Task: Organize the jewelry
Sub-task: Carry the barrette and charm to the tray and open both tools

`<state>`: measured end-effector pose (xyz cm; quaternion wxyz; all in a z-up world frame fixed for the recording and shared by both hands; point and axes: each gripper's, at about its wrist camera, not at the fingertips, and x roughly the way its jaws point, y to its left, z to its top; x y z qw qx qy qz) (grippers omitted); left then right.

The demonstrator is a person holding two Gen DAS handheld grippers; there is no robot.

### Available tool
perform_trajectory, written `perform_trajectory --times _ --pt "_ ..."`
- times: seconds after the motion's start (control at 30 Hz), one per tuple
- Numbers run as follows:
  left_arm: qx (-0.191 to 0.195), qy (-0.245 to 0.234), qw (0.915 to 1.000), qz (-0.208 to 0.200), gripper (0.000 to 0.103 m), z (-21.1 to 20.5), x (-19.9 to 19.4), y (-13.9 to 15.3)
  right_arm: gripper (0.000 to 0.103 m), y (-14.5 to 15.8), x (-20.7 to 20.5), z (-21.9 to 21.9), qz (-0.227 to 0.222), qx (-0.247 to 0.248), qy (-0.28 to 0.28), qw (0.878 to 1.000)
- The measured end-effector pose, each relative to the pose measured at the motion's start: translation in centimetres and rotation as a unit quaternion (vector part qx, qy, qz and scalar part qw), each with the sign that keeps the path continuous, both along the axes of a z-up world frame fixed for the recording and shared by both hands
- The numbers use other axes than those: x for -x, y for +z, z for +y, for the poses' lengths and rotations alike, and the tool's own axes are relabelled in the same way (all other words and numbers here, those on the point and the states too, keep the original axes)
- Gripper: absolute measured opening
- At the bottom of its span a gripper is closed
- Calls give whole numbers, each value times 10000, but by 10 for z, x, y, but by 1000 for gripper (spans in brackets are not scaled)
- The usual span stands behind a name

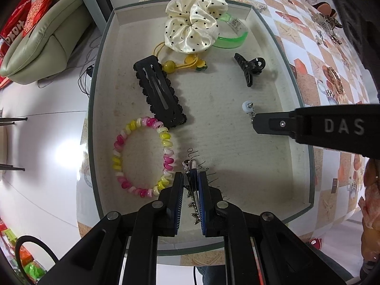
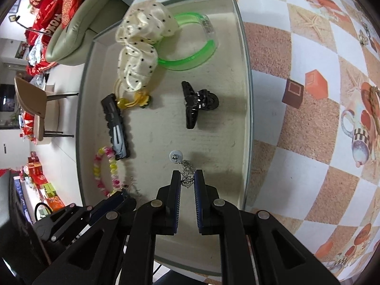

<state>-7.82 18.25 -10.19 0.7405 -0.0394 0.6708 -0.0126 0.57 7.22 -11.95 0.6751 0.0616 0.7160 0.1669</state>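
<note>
A shallow cream tray (image 1: 273, 166) (image 2: 237, 123) holds hair pieces and jewelry. My left gripper (image 1: 191, 178) is shut on a silver spiked hair clip (image 1: 192, 197) over the tray's near edge. My right gripper (image 2: 187, 180) is closed around a silver chain earring (image 2: 186, 171) with a white round end (image 2: 176, 156), just above the tray floor. In the left wrist view the right gripper's finger (image 1: 266, 123) shows beside that earring (image 1: 247, 106).
In the tray lie a polka-dot scrunchie (image 1: 192, 28), a green bangle (image 2: 190, 57), a black claw clip (image 2: 197, 102), a black snap clip (image 1: 159, 90), a yellow bead hair tie (image 1: 180, 65) and a pink-yellow coil tie (image 1: 142, 159). More small jewelry (image 1: 327, 28) lies on the checkered tablecloth.
</note>
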Motion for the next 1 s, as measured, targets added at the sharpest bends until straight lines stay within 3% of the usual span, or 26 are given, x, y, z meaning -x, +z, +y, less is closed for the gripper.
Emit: perform_trajectory --times 0.3,0.4,0.47,0.53,1.0 --pt "-141 -100 9998 57 16 -6 -4 -4 13 -7 -5 1 99 -37 -3 9999" --pt "-190 -109 9997 65 16 -11 -6 -4 25 -7 -11 1 177 -184 -51 9997" --pt "-225 -114 9997 71 16 -15 -6 -3 42 -6 -12 3 167 -220 -62 9996" --pt "-259 -126 9996 76 16 -18 -6 -2 46 -2 -13 4 101 -225 -88 9997" --pt "-327 -132 9994 47 16 -20 -14 7 58 67 -19 -16 -507 -793 -547 9941"
